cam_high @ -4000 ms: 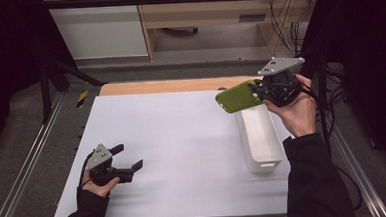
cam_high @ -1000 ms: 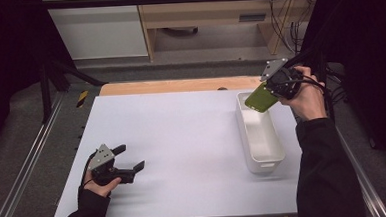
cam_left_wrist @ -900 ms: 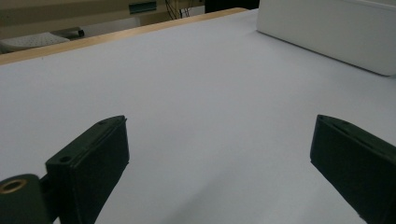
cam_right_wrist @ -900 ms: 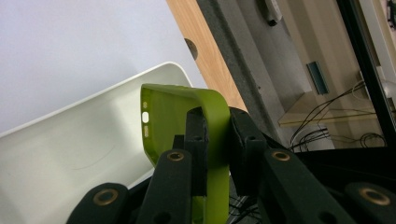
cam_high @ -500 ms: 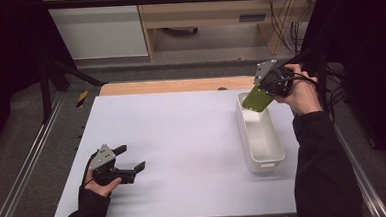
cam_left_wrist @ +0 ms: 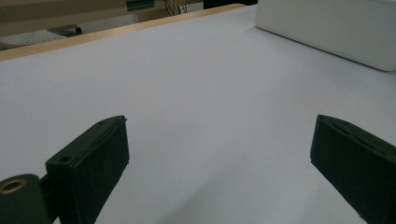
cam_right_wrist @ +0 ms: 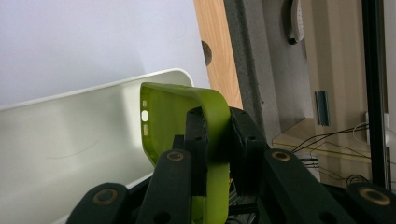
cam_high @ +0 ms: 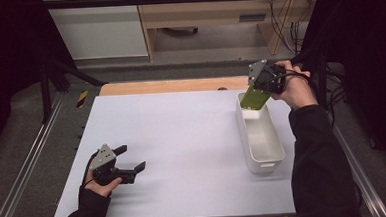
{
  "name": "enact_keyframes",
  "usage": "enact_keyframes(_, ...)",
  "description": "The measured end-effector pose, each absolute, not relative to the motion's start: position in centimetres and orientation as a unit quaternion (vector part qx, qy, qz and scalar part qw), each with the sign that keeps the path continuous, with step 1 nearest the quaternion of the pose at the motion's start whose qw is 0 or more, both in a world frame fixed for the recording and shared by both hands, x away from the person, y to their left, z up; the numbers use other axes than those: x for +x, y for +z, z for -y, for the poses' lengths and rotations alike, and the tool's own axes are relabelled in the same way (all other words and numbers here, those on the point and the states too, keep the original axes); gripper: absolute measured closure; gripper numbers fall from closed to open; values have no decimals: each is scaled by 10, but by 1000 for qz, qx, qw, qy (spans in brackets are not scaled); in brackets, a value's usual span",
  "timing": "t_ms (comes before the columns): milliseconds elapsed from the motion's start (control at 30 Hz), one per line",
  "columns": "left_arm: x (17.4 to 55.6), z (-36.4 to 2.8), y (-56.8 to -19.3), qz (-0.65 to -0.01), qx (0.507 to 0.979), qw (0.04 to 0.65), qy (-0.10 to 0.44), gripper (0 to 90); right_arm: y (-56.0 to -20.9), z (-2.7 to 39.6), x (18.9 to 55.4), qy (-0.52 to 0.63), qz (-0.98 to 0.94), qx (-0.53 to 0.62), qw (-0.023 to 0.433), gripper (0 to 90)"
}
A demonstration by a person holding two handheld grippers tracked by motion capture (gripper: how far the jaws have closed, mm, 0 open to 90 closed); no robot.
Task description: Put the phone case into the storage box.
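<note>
Your right gripper (cam_high: 260, 87) is squeezing a soft lime-green phone case made of bendy plastic (cam_high: 254, 99). In the right gripper view, the two black jaws pinch one side wall of the case (cam_right_wrist: 187, 116) between them, and the rest of the case sticks out past the tips, with its open hollow side turned toward the long white plastic bin (cam_right_wrist: 70, 144). You can see small button holes along the case's edge.

In the high view, your right hand (cam_high: 292, 88) sits at about 2 o'clock on the table. The case hangs from the gripper toward 7 o'clock, tilted, with its low end right over the far end of the white bin (cam_high: 260, 135). I cannot tell if the case touches the bin's rim or just floats above it.

The bin lies on the big white table top (cam_high: 182, 139), on the 3 o'clock side, with its long sides running from 12 to 6 o'clock.

Your left gripper (cam_high: 126, 162) is down at about 8 o'clock, low over the table, well apart from the case and the bin. Its jaws stand wide apart with nothing between them; in the left gripper view just bare table (cam_left_wrist: 210, 116) lies between them, and the white bin (cam_left_wrist: 336, 28) is far off at 1 o'clock.
</note>
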State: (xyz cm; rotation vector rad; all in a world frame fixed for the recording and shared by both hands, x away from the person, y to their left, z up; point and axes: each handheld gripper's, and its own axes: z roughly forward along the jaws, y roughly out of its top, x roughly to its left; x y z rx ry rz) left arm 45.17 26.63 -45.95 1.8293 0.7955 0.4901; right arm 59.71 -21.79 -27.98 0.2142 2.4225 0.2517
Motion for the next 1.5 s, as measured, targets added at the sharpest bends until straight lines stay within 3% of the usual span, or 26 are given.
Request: enact_keyframes(1500, 453, -264, -462, -329, 771, 507, 201, 41, -316, 205, 637, 46, -950, -4, 310, 787)
